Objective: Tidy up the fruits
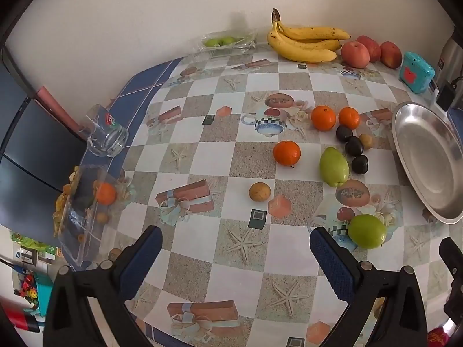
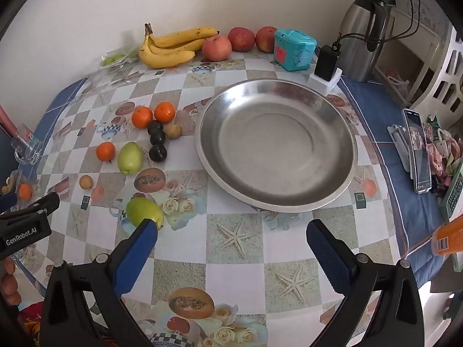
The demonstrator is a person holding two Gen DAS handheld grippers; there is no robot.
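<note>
An empty steel dish [image 2: 275, 147] sits on the patterned table; it also shows at the right in the left wrist view [image 1: 425, 156]. Left of it lie three oranges [image 1: 287, 152], three dark plums [image 1: 353, 146], two green fruits [image 1: 333, 166] [image 1: 367, 231] and small brown fruits [image 1: 259, 191]. Bananas [image 1: 303, 43] and red apples [image 1: 355, 54] lie by the wall. My left gripper [image 1: 235, 240] is open and empty above the table, short of the brown fruit. My right gripper [image 2: 231, 232] is open and empty before the dish, its left finger beside the near green fruit [image 2: 143, 211].
A clear box [image 1: 84, 211] holding an orange and a glass mug [image 1: 105, 136] stand at the left edge. A teal box [image 2: 293, 49], charger [image 2: 325, 69] and steel jug [image 2: 363, 31] stand at the back right. A phone [image 2: 418, 150] rests at the right.
</note>
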